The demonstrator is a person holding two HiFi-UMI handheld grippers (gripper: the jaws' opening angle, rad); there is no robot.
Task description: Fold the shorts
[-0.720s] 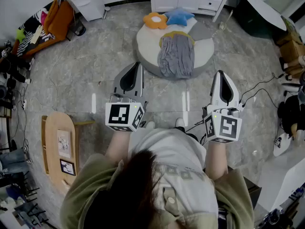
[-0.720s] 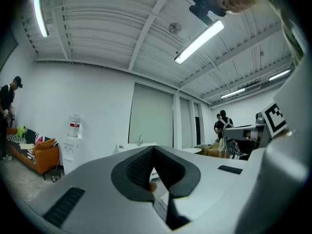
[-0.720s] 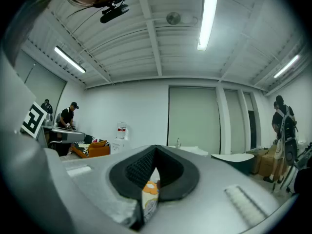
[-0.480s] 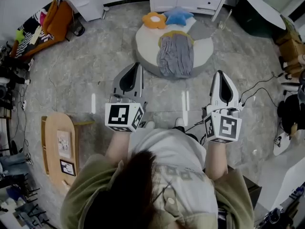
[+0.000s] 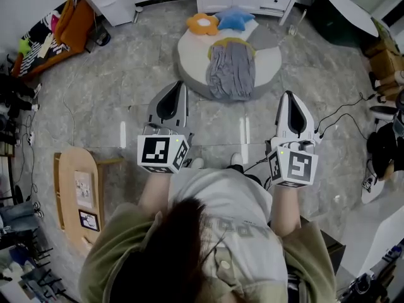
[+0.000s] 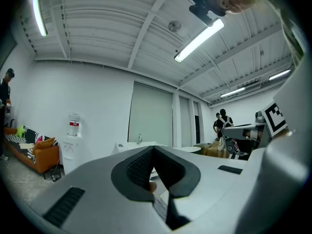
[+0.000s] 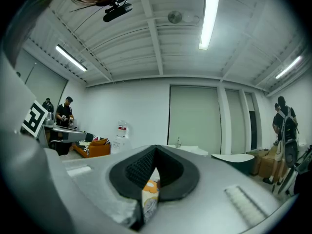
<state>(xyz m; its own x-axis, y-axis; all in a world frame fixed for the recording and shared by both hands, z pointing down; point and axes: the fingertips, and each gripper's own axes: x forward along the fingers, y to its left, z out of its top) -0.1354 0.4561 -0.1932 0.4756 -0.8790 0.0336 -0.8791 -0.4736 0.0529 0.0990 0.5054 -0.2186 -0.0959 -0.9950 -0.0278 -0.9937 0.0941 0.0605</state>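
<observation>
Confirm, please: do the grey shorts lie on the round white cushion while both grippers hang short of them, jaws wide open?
Not the jaws: both gripper views show them shut. The grey shorts lie on the round white cushion, left gripper and right gripper short of them.

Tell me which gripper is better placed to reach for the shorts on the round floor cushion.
Left, but narrowly. The left gripper and the right gripper are both shut, empty and held level, short of the shorts. In the head view the left tip looks slightly nearer their near edge.
</observation>
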